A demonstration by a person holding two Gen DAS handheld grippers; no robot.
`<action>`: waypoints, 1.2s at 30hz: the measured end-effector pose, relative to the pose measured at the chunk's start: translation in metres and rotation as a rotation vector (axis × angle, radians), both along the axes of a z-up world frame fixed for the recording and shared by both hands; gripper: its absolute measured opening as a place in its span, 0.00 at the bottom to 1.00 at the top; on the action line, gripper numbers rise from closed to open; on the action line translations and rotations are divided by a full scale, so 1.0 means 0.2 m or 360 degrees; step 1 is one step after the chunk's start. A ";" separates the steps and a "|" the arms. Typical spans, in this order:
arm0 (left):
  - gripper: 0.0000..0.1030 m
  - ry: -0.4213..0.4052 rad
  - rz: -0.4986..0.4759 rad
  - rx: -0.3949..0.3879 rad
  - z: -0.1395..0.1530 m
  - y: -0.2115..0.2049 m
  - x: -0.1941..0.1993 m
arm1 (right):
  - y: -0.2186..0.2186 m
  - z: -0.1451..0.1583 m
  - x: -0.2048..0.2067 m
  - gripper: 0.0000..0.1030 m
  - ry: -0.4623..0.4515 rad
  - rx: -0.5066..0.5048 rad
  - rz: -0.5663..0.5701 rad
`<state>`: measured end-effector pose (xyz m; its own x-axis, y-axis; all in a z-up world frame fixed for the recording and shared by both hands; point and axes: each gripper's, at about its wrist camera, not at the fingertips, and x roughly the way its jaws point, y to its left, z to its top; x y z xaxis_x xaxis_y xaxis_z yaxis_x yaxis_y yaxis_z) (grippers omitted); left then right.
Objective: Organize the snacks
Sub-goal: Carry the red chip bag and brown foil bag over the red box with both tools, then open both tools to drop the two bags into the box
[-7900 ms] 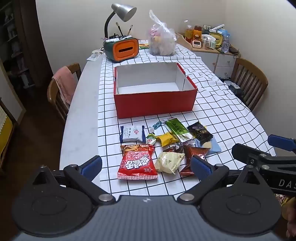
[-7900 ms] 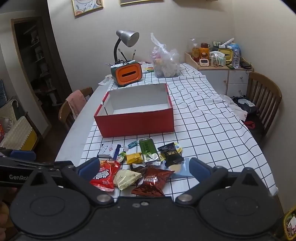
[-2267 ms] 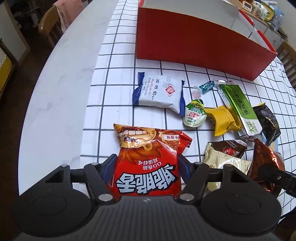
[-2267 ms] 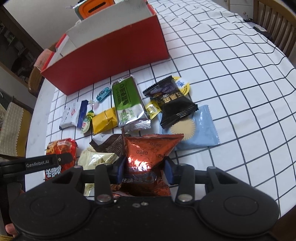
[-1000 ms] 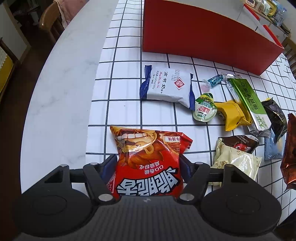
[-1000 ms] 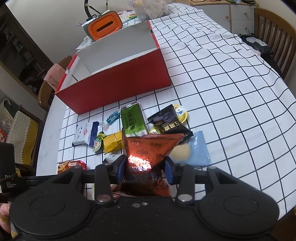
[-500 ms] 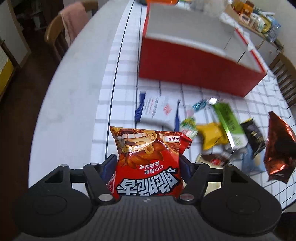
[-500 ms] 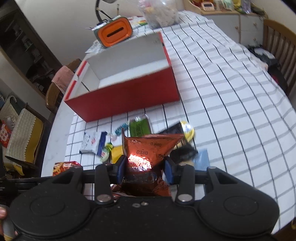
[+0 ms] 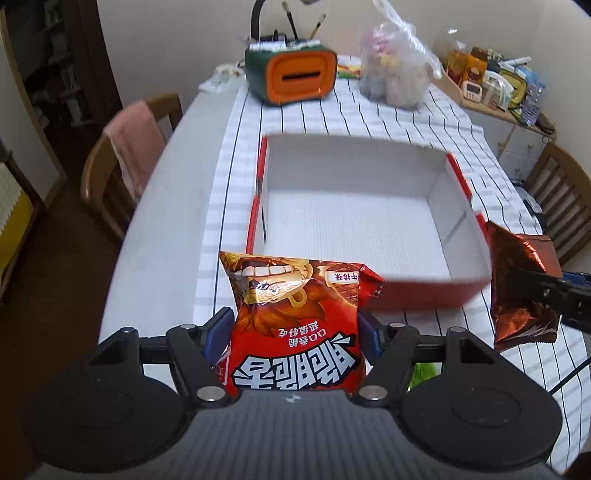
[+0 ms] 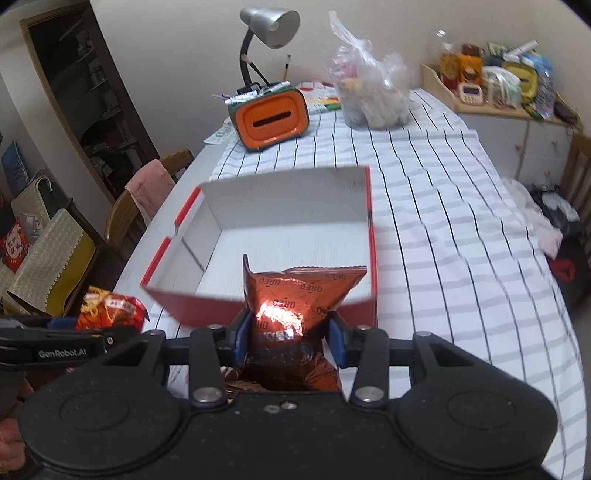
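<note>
Left wrist view. The left gripper (image 9: 293, 334) is clamped on one red ring-snack bag (image 9: 295, 325), its blue pads pressing the bag's two sides; the bag is held clear of the table, in front of the near wall of the red cardboard box (image 9: 424, 293). The box is open-topped with a white, bare interior. At the right edge, the right gripper (image 9: 535, 291) grips one copper foil Oreo bag (image 9: 517, 291) just beside the box's near right corner. A green packet (image 9: 424, 373) shows partly behind the left gripper's right finger. Beyond the box stand one orange-fronted pen holder (image 9: 301, 75) and one clear plastic bag of goods (image 9: 393, 72). The surface is a white table under a black-lined checked tablecloth (image 9: 391, 118). Two wooden chairs flank it: the left chair (image 9: 122, 173) draped with a pink towel, the right chair (image 9: 561, 206) bare. A cluttered side cabinet (image 9: 495, 88) stands at far right.

Right wrist view. The right gripper (image 10: 290, 338) is closed on the Oreo bag (image 10: 295, 295), which overlaps the box's (image 10: 184, 299) near wall. At left, the left gripper (image 10: 55, 325) holds the ring-snack bag (image 10: 110, 308) just outside the box's near left corner. One grey desk lamp (image 10: 267, 26) rises behind the pen holder (image 10: 269, 116); the plastic bag (image 10: 373, 88) stands to its right. The image is motion-blurred.
</note>
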<state>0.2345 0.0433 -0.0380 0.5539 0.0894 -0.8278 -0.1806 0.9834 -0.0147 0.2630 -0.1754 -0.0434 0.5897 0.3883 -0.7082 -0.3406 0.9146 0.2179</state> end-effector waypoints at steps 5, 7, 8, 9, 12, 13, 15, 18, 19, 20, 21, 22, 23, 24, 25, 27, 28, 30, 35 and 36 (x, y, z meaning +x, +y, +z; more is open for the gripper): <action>0.67 -0.0018 0.0040 0.0030 0.04 0.00 0.20 | 0.05 0.02 0.19 0.40 -0.0039 -0.0053 0.0046; 0.67 -0.0024 0.0050 0.0048 0.04 0.00 0.29 | 0.07 0.02 0.27 0.40 -0.0055 -0.0073 0.0062; 0.67 -0.0029 0.0051 0.0064 0.04 0.00 0.33 | 0.09 0.01 0.31 0.40 -0.0055 -0.0090 0.0077; 0.67 -0.0031 0.0048 0.0082 0.04 -0.01 0.36 | 0.10 0.00 0.34 0.40 -0.0054 -0.0100 0.0085; 0.67 -0.0016 0.0049 0.0111 0.01 -0.02 0.45 | 0.13 -0.03 0.44 0.40 -0.0046 -0.0112 0.0115; 0.67 -0.0007 0.0045 0.0120 0.00 -0.02 0.48 | 0.14 -0.05 0.47 0.40 -0.0039 -0.0113 0.0119; 0.67 0.0003 0.0035 0.0137 -0.03 -0.02 0.53 | 0.16 -0.09 0.53 0.40 -0.0017 -0.0134 0.0143; 0.67 0.0028 0.0039 0.0151 -0.09 -0.03 0.60 | 0.21 -0.16 0.60 0.40 0.0003 -0.0188 0.0178; 0.67 0.0038 0.0037 0.0155 -0.11 -0.03 0.62 | 0.23 -0.18 0.61 0.40 0.0008 -0.0209 0.0191; 0.67 0.0050 0.0036 0.0166 -0.13 -0.03 0.64 | 0.24 -0.21 0.63 0.40 0.0009 -0.0227 0.0200; 0.67 0.0063 0.0029 0.0175 -0.15 -0.04 0.65 | 0.25 -0.23 0.65 0.40 0.0017 -0.0242 0.0211; 0.67 0.0078 0.0019 0.0186 -0.17 -0.04 0.67 | 0.26 -0.25 0.66 0.40 0.0034 -0.0247 0.0219; 0.67 0.0095 0.0011 0.0200 -0.19 -0.05 0.68 | 0.27 -0.28 0.68 0.40 0.0053 -0.0246 0.0225; 0.67 0.0112 0.0003 0.0209 -0.22 -0.06 0.70 | 0.28 -0.30 0.69 0.40 0.0070 -0.0250 0.0236; 0.67 0.0131 -0.0003 0.0213 -0.24 -0.06 0.71 | 0.29 -0.32 0.69 0.40 0.0084 -0.0259 0.0255; 0.67 0.0168 -0.0007 0.0224 -0.28 -0.06 0.73 | 0.31 -0.36 0.69 0.40 0.0095 -0.0293 0.0291; 0.67 0.0185 -0.0006 0.0231 -0.30 -0.07 0.73 | 0.32 -0.37 0.69 0.40 0.0103 -0.0306 0.0307; 0.67 0.0212 -0.0008 0.0225 -0.34 -0.06 0.74 | 0.34 -0.40 0.69 0.40 0.0125 -0.0320 0.0320; 0.68 0.0271 -0.0003 0.0226 -0.41 -0.08 0.74 | 0.35 -0.44 0.69 0.40 0.0150 -0.0323 0.0337; 0.68 0.0276 0.0001 0.0229 -0.41 -0.08 0.73 | 0.35 -0.44 0.69 0.40 0.0153 -0.0321 0.0342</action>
